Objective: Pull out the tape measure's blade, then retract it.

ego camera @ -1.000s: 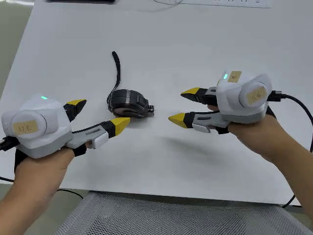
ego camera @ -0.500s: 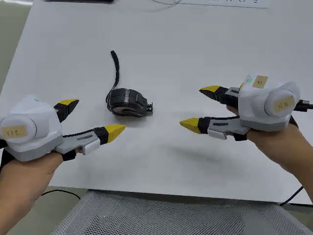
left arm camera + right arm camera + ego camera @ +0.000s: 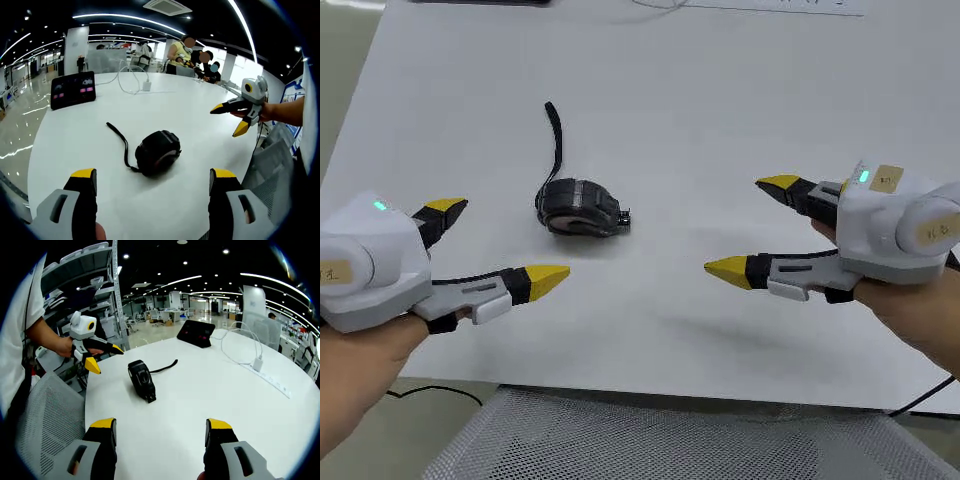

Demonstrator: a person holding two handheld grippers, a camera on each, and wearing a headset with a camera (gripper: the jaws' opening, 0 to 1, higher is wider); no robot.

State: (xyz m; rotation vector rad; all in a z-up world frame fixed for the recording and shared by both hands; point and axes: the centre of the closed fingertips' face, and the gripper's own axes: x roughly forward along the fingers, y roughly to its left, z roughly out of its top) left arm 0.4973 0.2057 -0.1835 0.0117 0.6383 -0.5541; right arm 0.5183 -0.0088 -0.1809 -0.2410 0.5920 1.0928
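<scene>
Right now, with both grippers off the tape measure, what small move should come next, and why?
Probably ease the left gripper in to clamp the tape measure. Both grippers are open and clear of it, its hook sits tight at the case on the right gripper's side, and it lies loose on the table, so it likely needs holding before any pull.

A black tape measure [image 3: 580, 208] lies on its side, blade retracted, its wrist strap [image 3: 557, 143] trailing away.
</scene>
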